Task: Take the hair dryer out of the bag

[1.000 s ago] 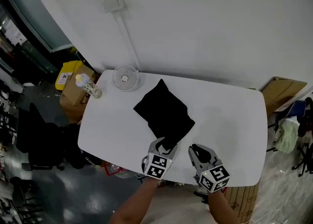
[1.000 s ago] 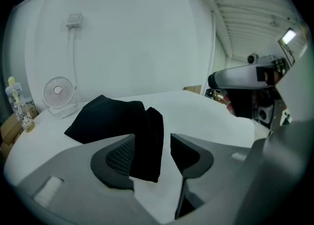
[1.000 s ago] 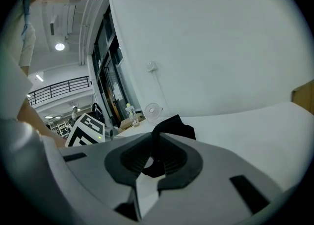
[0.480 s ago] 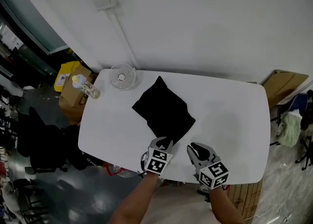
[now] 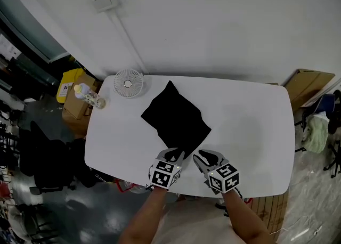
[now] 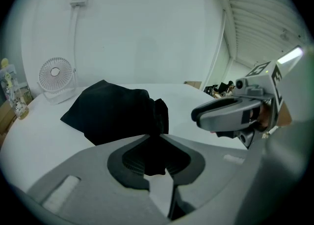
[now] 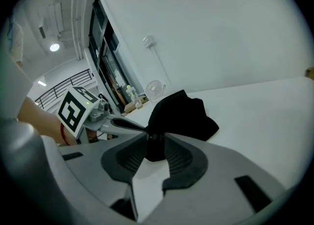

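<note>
A black cloth bag lies on the white table, one corner toward me. No hair dryer shows; what is inside the bag is hidden. My left gripper is at that near corner with its jaws closing, and black fabric is pinched between its tips. My right gripper sits just right of it, pointing at the same corner. Its jaws are opening and the bag's end shows in the gap between its tips. I cannot tell whether they touch it.
A small white fan stands at the table's far left corner, with a bottle at the left edge. A yellow bin sits on the floor at left and a cardboard box at right. Both grippers are near the front edge.
My left gripper's jaws have closed onto the bag's near corner. My right gripper has moved left toward that corner and now sits close beside the left one.
</note>
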